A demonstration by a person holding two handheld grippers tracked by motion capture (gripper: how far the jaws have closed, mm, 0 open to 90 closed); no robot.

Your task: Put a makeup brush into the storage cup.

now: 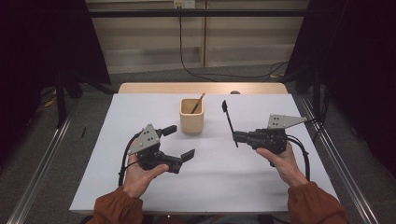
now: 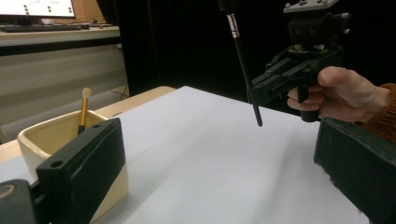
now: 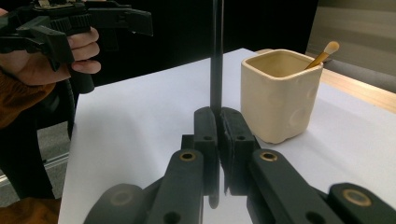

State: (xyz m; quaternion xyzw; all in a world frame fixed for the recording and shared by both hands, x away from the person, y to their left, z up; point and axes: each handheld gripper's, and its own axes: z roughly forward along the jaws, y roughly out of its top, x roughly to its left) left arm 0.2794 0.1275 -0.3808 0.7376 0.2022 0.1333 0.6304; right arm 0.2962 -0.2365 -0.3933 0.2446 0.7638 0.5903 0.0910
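A cream square cup (image 1: 192, 117) stands mid-table with a gold-handled brush (image 1: 198, 103) leaning inside it. My right gripper (image 1: 237, 136) is shut on a thin black brush (image 1: 228, 118), gripped low on its handle and held upright above the table to the right of the cup. In the right gripper view the jaws (image 3: 218, 126) clamp the black handle (image 3: 216, 56), and the cup (image 3: 276, 95) is just beyond on the right. My left gripper (image 1: 180, 142) hovers open and holds nothing, in front of the cup and to its left. In the left gripper view the cup (image 2: 44, 137) sits behind the left jaw.
A white sheet (image 1: 140, 186) covers the tabletop, and a wooden strip (image 1: 140, 87) shows along the far edge. Metal rails (image 1: 42, 168) run along both sides of the table. Cables (image 1: 201, 73) lie on the floor beyond it.
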